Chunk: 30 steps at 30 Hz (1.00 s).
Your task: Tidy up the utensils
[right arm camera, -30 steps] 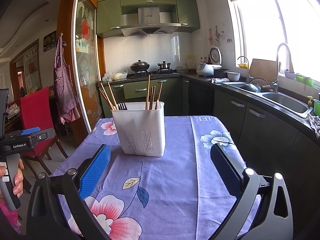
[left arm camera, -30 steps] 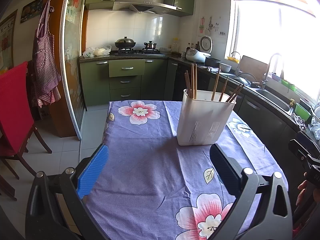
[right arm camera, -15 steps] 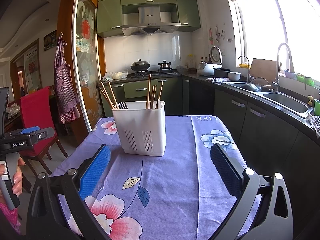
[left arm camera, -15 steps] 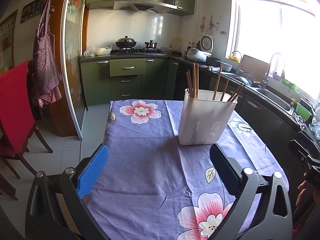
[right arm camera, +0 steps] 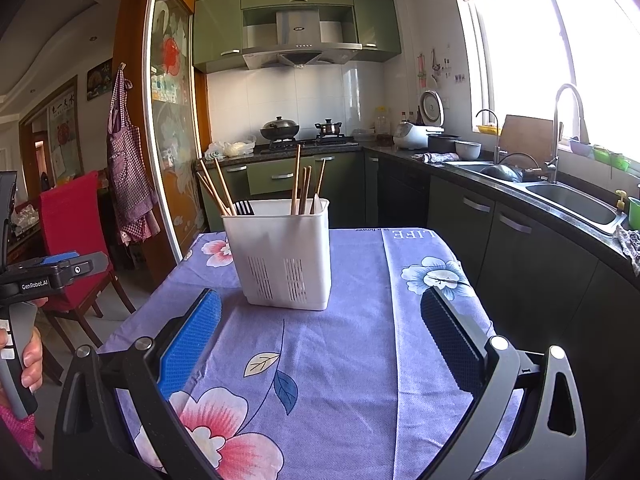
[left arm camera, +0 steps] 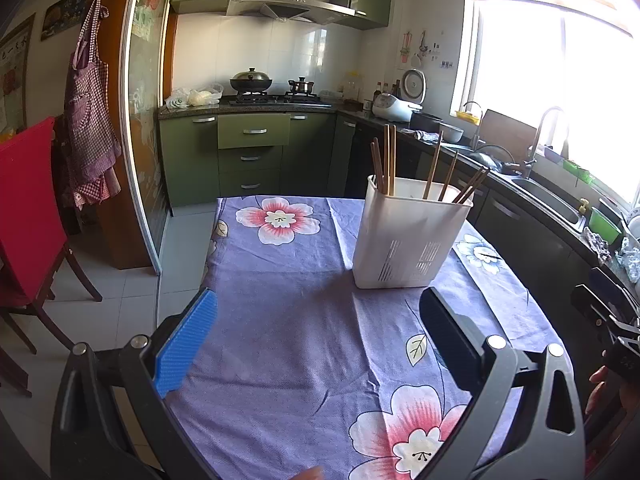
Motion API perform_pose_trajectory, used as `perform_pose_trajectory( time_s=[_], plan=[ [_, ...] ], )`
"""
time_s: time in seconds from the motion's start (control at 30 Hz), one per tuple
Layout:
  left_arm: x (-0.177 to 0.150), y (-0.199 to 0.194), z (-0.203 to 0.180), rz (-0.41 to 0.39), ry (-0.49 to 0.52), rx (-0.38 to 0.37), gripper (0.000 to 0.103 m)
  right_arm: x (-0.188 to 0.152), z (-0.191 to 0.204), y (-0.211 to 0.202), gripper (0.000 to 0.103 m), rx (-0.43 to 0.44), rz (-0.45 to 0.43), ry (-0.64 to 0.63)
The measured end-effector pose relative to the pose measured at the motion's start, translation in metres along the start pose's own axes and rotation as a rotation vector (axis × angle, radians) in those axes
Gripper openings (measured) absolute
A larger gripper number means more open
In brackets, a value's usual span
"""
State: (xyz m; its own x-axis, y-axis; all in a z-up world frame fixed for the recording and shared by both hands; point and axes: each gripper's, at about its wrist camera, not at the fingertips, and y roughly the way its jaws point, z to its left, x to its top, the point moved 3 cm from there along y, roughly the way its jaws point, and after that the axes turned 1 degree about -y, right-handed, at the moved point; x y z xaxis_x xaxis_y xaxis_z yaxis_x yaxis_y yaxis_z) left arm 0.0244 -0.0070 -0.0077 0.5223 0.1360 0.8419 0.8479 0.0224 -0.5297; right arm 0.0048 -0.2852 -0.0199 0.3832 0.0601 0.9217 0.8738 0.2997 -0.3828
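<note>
I had both tools spread wide and empty: the left tool [left arm camera: 318,328] and right tool [right arm camera: 320,320] hung above the cloth-covered bench [right arm camera: 352,360]. The white utensil holder [right arm camera: 282,254] stood upright ahead, chopsticks [right arm camera: 298,184] sticking out of it.

Green cabinets [left arm camera: 252,152], bright window [right arm camera: 560,60], red chair [left arm camera: 28,208]

Ahead of our grippers we see a white slotted plastic utensil holder [right arm camera: 285,256] with brown wooden chopsticks [right arm camera: 299,184], on a purple tablecloth [left arm camera: 288,320] patterned with pink-and-white flowers.
</note>
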Motion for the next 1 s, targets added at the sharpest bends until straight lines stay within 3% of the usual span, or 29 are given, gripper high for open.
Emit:
perform_pose_trajectory(
  time_s=[0.6, 0.77, 1.0],
  plan=[
    [0.001, 0.003, -0.005, 0.008, 0.037, 0.020, 0.096, 0.000, 0.001, 0.004, 0.098, -0.003, 0.010, 0.000],
    [0.002, 0.008, 0.000, 0.023, -0.005, -0.014, 0.095, 0.000, 0.000, 0.004, 0.098, -0.005, 0.011, 0.002],
    [0.000, 0.014, -0.002, 0.044, 0.024, 0.020, 0.096, -0.002, -0.003, 0.008, 0.098, -0.007, 0.022, 0.011]
  ],
)
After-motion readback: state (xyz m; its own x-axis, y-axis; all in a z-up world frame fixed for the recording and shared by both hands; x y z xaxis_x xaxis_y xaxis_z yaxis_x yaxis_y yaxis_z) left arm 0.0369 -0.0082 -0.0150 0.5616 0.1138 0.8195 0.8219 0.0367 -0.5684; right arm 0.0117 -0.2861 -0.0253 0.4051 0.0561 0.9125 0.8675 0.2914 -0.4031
